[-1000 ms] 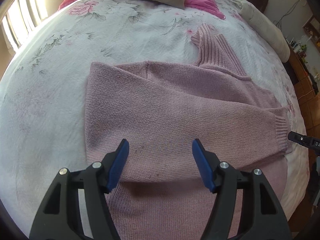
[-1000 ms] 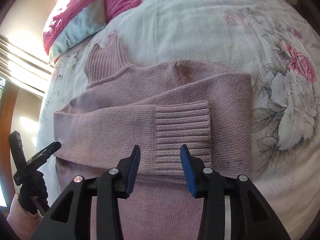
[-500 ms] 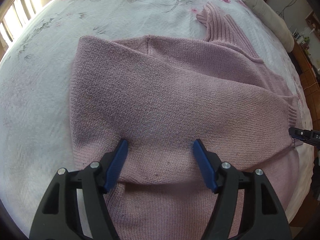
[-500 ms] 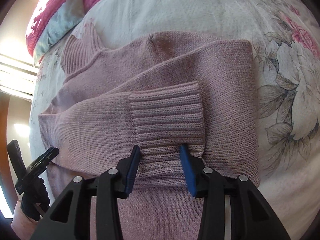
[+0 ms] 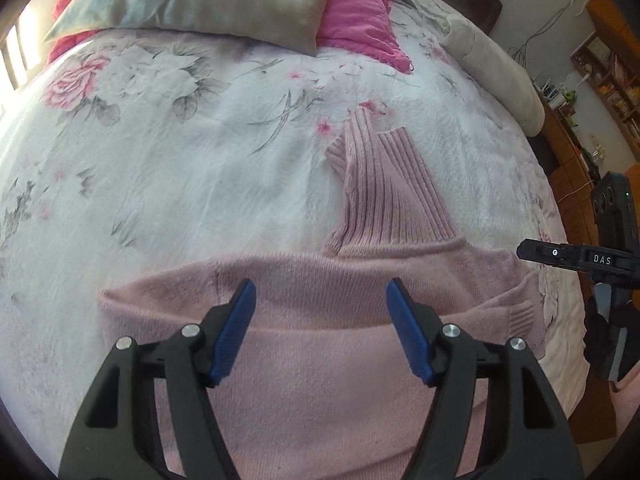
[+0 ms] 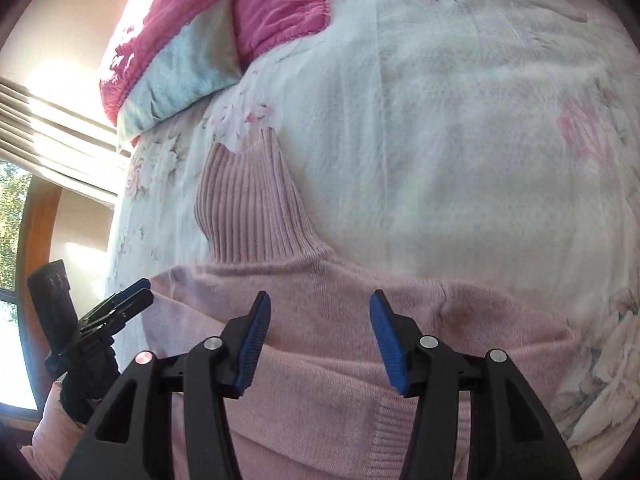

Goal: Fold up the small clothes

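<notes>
sweater laid on bed, collar at 12 o'clock | left gripper and right gripper held wide, empty | risk: crossed sleeves dragged loose if gripped carelessly

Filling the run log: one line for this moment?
left gripper open | right gripper open | pink sweater on bed, sleeves folded in

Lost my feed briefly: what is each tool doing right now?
Left tool: open, holding nothing, over the pink sweater.
Right tool: open, holding nothing.
</notes>
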The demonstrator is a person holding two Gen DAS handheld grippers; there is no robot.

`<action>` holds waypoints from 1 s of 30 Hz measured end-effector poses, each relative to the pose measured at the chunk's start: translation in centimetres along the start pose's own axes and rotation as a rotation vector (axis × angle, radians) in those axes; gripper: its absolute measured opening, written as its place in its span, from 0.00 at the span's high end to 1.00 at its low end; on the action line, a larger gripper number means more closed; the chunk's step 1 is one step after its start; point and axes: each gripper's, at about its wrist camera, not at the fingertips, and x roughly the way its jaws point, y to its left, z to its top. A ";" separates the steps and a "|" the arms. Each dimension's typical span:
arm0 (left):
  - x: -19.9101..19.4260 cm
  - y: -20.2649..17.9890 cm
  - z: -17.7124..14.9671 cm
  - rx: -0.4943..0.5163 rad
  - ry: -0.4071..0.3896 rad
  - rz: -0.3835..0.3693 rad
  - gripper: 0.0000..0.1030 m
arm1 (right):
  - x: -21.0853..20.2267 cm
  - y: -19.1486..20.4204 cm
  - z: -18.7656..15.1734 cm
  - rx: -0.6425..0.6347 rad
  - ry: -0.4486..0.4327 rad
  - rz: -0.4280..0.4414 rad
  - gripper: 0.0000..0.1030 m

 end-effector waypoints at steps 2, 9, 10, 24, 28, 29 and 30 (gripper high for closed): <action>2.1 -0.8 2.9 0.014 0.002 -0.016 0.33 | 2.7 0.5 3.3 -0.013 0.024 -0.001 0.47; 9.6 -2.2 8.1 0.009 0.106 -0.014 0.30 | 9.9 1.8 8.4 -0.023 0.110 0.033 0.44; 10.4 -2.0 8.2 0.002 0.118 -0.023 0.29 | 10.5 1.7 8.7 -0.022 0.113 0.035 0.43; 10.1 -3.3 7.6 0.013 0.103 -0.201 0.72 | 7.6 5.6 7.1 -0.193 0.045 0.186 0.92; 6.2 -4.2 6.4 0.073 0.014 -0.247 0.73 | 3.6 6.5 4.8 -0.240 -0.022 0.236 0.92; 5.3 -4.3 5.9 0.083 -0.004 -0.251 0.72 | 2.7 6.7 4.2 -0.249 -0.034 0.246 0.92; 4.5 -4.4 5.4 0.089 -0.020 -0.258 0.72 | 2.0 6.7 3.5 -0.255 -0.047 0.248 0.92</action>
